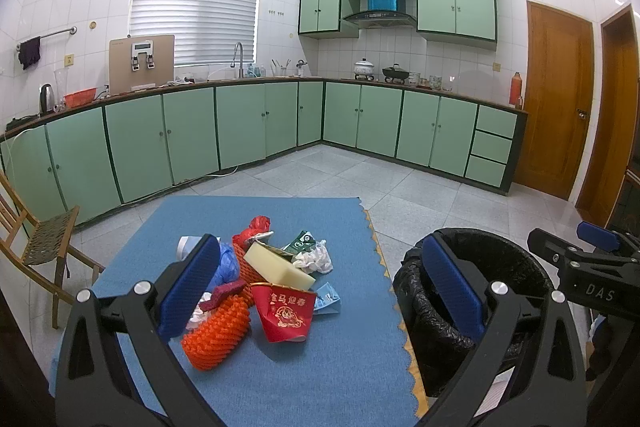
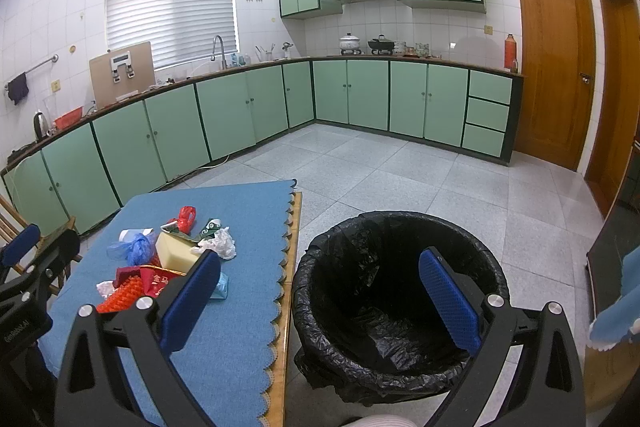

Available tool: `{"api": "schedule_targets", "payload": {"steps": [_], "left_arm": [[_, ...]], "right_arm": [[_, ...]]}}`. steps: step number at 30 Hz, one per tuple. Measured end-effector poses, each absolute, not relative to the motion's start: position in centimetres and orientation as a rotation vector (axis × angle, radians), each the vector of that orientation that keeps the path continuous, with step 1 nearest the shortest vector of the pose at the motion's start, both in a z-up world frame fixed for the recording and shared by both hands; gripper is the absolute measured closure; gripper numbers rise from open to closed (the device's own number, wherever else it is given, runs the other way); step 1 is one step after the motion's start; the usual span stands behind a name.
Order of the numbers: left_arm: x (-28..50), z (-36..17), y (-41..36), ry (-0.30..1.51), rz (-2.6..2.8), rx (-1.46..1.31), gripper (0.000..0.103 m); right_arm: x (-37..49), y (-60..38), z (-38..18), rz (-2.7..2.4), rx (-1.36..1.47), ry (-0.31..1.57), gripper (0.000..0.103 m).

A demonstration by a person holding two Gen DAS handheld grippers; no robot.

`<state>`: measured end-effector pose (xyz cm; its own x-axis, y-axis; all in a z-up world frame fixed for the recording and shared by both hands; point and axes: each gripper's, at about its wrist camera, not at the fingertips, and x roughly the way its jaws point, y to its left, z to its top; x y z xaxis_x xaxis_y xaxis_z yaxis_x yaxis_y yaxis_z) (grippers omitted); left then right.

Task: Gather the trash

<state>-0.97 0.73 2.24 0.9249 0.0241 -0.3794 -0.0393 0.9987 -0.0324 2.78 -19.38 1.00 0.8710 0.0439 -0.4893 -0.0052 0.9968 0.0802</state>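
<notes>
A pile of trash lies on the blue table mat (image 1: 320, 367): orange foam netting (image 1: 216, 333), a red paper cup (image 1: 284, 313), a cream foam block (image 1: 280, 267), crumpled white tissue (image 1: 316, 259), a blue plastic bag (image 1: 226, 263) and a red bag (image 1: 256, 227). The pile also shows in the right wrist view (image 2: 168, 259). My left gripper (image 1: 320, 291) is open and empty above the pile. My right gripper (image 2: 320, 299) is open and empty above the black-lined trash bin (image 2: 400, 307), which stands on the floor right of the table.
Green kitchen cabinets (image 1: 240, 131) line the far walls. A wooden chair (image 1: 44, 239) stands left of the table. Wooden doors (image 1: 556, 99) are at the right. The bin also shows in the left wrist view (image 1: 512, 267). Grey tiled floor lies beyond the table.
</notes>
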Motion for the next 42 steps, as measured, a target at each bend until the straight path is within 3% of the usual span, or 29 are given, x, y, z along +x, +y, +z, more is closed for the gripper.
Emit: {"api": "schedule_targets", "payload": {"steps": [18, 38, 42], "left_arm": [[-0.9, 2.1, 1.1, 0.392, 0.040, -0.045, 0.005], [-0.5, -4.6, 10.5, 0.460, 0.250, 0.004, 0.005], [-0.2, -6.3, 12.3, 0.503, 0.268, -0.005, 0.005]], "right_arm": [[2.9, -19.0, 1.1, 0.028, 0.078, 0.504, 0.006], [7.1, -10.8, -6.1, 0.129, 0.058, 0.627, 0.006], [8.2, -8.3, -7.8, 0.173, 0.066, 0.653, 0.018]]}}
